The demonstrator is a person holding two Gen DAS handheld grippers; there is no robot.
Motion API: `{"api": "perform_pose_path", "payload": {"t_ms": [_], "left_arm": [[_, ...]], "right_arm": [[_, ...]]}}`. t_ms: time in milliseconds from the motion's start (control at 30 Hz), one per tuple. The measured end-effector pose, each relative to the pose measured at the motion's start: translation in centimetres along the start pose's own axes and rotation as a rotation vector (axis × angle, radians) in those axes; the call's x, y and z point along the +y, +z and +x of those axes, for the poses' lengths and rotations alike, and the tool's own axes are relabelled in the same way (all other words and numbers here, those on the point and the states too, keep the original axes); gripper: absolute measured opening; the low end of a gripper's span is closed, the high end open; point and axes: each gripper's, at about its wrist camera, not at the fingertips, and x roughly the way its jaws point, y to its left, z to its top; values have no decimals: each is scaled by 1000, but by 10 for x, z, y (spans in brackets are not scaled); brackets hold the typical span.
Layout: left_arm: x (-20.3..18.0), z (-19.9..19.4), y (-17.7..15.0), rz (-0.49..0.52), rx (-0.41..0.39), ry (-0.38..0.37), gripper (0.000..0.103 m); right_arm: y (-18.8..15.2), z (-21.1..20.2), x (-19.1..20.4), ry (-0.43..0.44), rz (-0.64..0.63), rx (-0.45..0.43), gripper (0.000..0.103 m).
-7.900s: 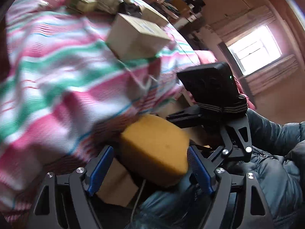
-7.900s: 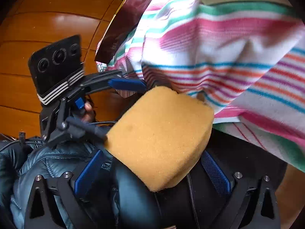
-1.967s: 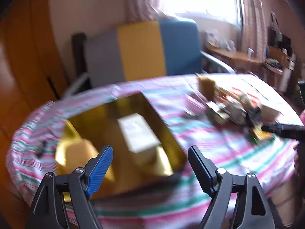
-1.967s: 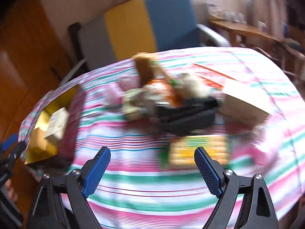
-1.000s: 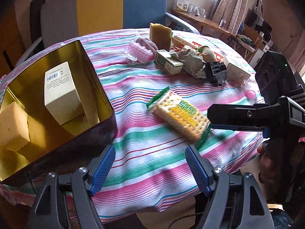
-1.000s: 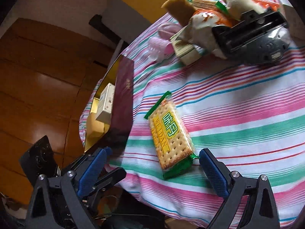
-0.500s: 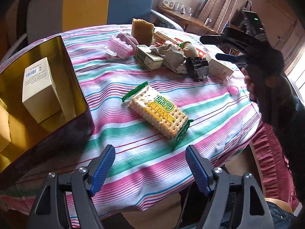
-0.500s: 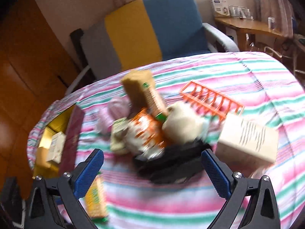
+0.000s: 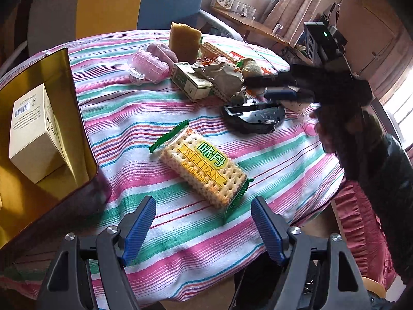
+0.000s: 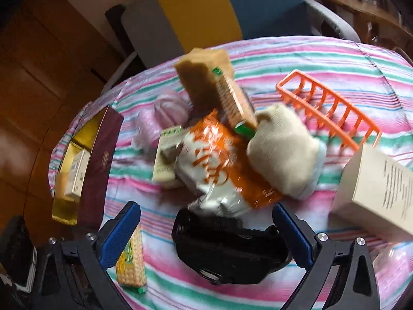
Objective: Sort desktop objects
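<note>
My left tool (image 9: 202,223) and right tool (image 10: 206,235) gaped wide over the striped bench (image 9: 134,108); beyond it, blurrily, an armchair (image 10: 206,7).

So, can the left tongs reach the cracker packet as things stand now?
Probably yes. The left tongs are open, and the cracker packet lies flat just ahead on the striped cloth, with nothing between them.
</note>
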Motion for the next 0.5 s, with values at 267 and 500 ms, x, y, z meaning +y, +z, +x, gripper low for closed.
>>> {"api": "perform_pose_path", "payload": {"t_ms": [267,500], "left_arm": [[1,-2,-3,-12,-2,4,78],[-12,3,22,-14,-20,25,78]], "right_arm": [[-76,-12,16,94,26,44,103],[-111,-47,18,-128,-4,-66,103]]}}
